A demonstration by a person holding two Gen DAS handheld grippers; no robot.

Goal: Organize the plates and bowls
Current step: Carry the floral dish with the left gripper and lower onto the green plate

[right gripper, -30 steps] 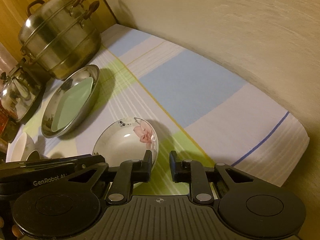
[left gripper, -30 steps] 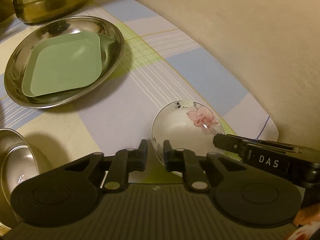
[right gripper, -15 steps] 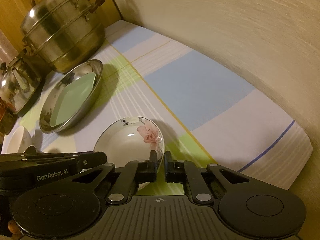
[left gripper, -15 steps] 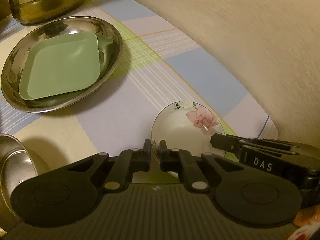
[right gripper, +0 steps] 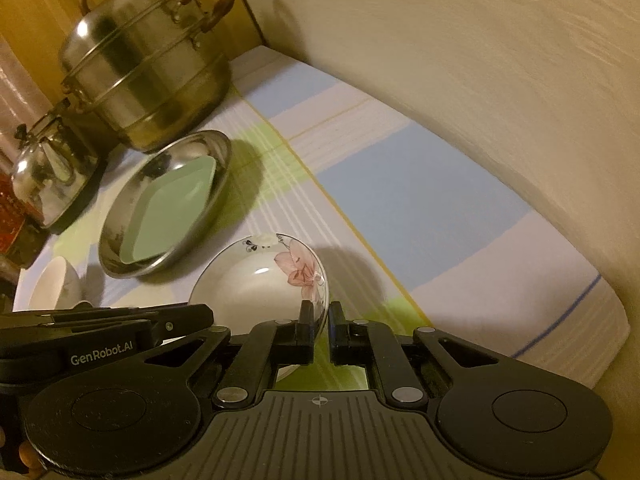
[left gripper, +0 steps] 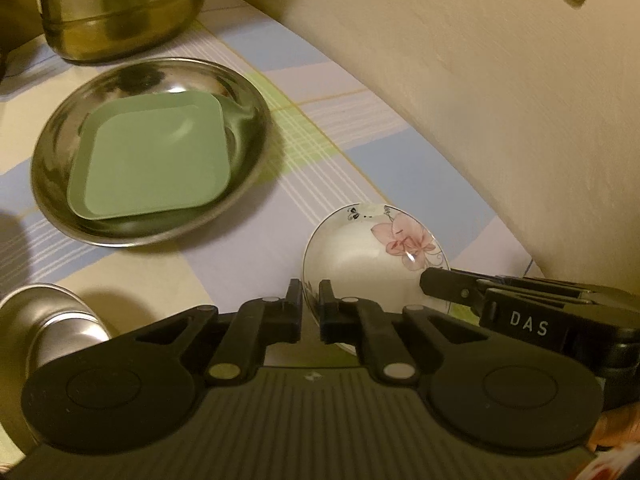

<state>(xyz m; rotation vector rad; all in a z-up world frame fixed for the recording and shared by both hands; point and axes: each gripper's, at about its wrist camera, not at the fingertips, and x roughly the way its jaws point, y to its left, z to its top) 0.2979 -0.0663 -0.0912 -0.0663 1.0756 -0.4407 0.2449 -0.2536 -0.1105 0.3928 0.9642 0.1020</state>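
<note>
Because the flowered bowl (left gripper: 372, 256) is being carried by two opposite edges of its rim, the left tongs (left gripper: 309, 292) and right tongs (right gripper: 320, 314) are both pinching it, holding it level above the desk (right gripper: 400, 184), with the steel plate (left gripper: 60, 152) waiting ahead-left.

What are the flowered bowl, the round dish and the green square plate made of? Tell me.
Flowered bowl: seemingly glazed ceramic, white and glossy with a sharp highlight and printed pink flower. Round dish: polished metal, probably stainless steel, with mirror-like reflections. Green square plate: likely matte plastic, flat even colour with no glare.
</note>
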